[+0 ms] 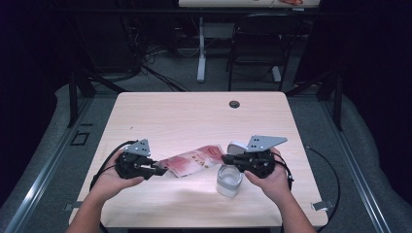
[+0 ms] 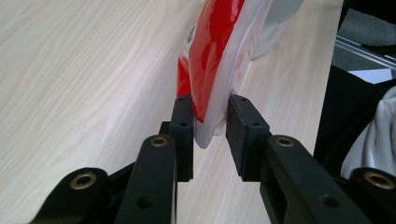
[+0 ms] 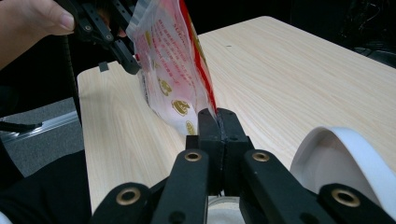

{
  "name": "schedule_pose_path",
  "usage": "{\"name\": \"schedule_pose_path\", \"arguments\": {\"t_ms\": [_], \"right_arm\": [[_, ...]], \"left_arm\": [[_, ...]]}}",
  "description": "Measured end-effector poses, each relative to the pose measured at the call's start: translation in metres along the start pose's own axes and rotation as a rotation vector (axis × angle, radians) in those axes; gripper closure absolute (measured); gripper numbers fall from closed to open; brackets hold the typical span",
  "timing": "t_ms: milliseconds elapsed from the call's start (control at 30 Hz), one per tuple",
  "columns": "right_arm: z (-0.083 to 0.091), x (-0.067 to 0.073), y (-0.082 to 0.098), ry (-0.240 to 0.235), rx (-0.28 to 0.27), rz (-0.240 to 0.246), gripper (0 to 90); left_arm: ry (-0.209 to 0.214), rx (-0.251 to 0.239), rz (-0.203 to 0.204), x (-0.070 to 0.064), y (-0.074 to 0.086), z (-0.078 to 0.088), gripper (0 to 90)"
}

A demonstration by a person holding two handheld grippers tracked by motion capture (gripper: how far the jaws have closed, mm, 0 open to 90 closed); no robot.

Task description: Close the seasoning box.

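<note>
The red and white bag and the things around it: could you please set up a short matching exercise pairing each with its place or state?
Things:
1. red and white bag
2. left tool
3. right tool
4. clear container

Places or states:
A. shut tight on one thin edge of the bag
B. standing on the table below the right hand
C. held off the table between both tools
D. gripping a thicker end of the bag

Pairs: 1-C, 2-D, 3-A, 4-B

My light wooden table (image 1: 194, 111) carries a clear tub (image 1: 229, 181) at five o'clock, its white lid (image 1: 235, 146) just behind.
</note>
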State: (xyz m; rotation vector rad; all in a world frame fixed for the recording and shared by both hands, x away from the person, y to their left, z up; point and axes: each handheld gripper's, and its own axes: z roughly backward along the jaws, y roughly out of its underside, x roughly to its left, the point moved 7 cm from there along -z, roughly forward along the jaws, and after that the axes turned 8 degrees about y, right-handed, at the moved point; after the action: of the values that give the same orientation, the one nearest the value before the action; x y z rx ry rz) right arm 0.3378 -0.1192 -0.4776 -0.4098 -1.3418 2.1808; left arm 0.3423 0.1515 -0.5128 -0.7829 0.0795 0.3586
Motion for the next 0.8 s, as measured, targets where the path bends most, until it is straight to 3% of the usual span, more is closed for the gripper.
{"name": "schedule_pose_path", "arguments": {"t_ms": [333,800], "right_arm": [[-0.002,0.002,-0.003,-0.001,0.007,0.006,90.0],[-0.005,0.008,-0.015,-0.002,0.036,0.053,90.0]], "left_arm": [[-0.004,-0.016,0.005,0.002,0.006,-0.003,73.0],[-0.011,-0.027,0.022,0.003,0.016,-0.006,72.4]]}}
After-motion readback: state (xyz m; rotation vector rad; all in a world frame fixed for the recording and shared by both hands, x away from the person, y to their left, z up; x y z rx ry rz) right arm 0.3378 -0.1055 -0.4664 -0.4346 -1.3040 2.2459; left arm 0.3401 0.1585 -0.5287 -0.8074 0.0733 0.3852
